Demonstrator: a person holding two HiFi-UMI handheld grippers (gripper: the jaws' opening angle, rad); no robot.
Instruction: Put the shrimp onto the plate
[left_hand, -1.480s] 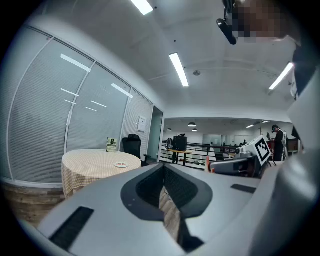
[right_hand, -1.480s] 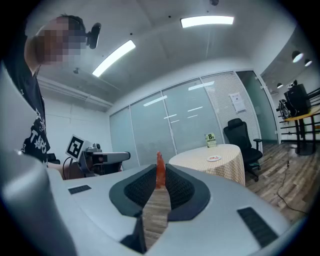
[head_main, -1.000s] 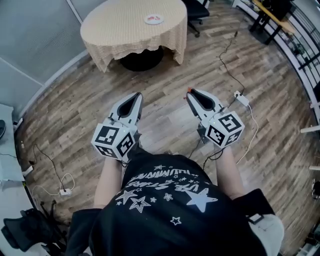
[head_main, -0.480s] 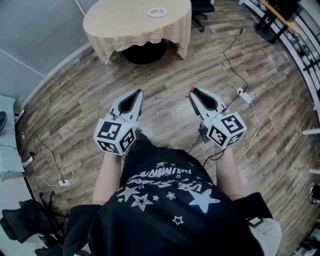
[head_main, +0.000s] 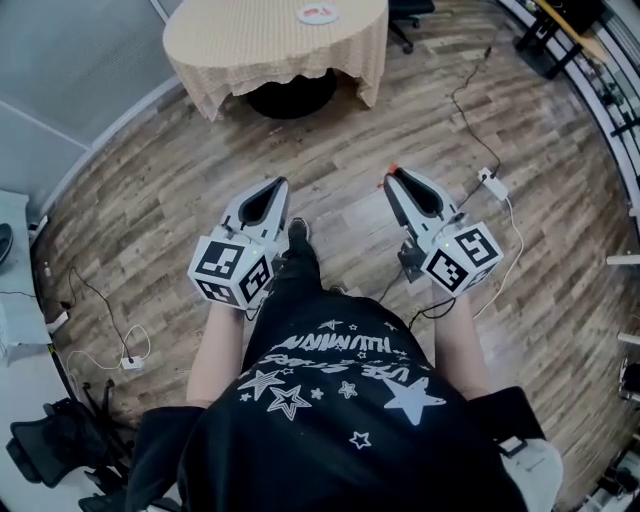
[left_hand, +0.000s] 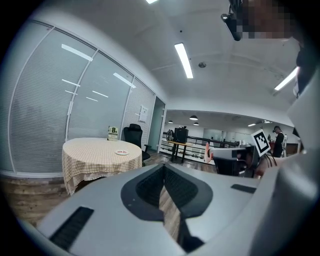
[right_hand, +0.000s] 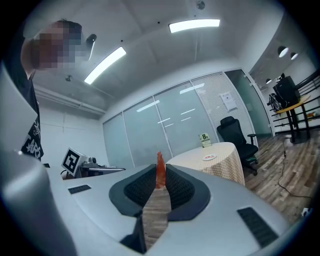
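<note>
Right gripper view, shrimp (right_hand: 160, 171) clamped between jaws' tips, left gripper (left_hand: 163, 165) jaws closed, empty

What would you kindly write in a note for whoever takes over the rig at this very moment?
Left gripper: jaws together, nothing between them.
Right gripper: jaws closed on the shrimp, which sticks up from the tips.
The plate sits on the round table with the checked cloth, across the wood floor from the person and well out of reach of both grippers.
Done: the shrimp is picked up.
Left: walk to the table, bring the right gripper over the plate, open it and set the shrimp down.
</note>
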